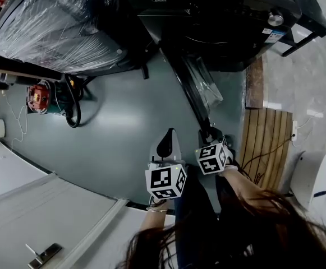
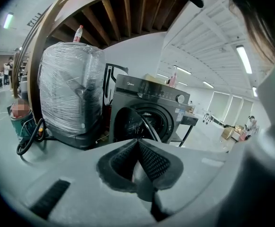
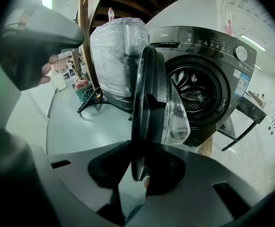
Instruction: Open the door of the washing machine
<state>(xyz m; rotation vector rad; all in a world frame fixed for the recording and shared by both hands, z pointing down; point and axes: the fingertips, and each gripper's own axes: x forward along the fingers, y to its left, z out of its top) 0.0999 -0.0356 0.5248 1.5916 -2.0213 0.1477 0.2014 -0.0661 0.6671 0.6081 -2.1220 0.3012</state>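
Industrial hall, plastic-wrapped appliance (image 1: 56, 27), strip lights (image 2: 243, 58)

Grey left claw (image 2: 137, 144) and right claw (image 3: 139, 167), black textured pads (image 2: 154, 162); white marker cubes (image 1: 165, 182) with black squares; long dark hair (image 1: 275, 228).

Up on your left, a bulky appliance wrapped in clear film (image 1: 56, 27) is standing on the grey-green floor (image 1: 123, 133), and a bottle (image 2: 79, 33) is standing upright on top of it. Beside its base a green-and-red machine (image 1: 39, 97) is sitting, with a black hose (image 1: 73, 115) looping on the floor next to it and a thin white cable (image 1: 18, 125) trailing nearby. On your right a slatted wooden board (image 1: 266, 144) is lying flat, and a white appliance (image 1: 314, 178) is standing just past it. Wooden beams (image 2: 128, 6) are running overhead.
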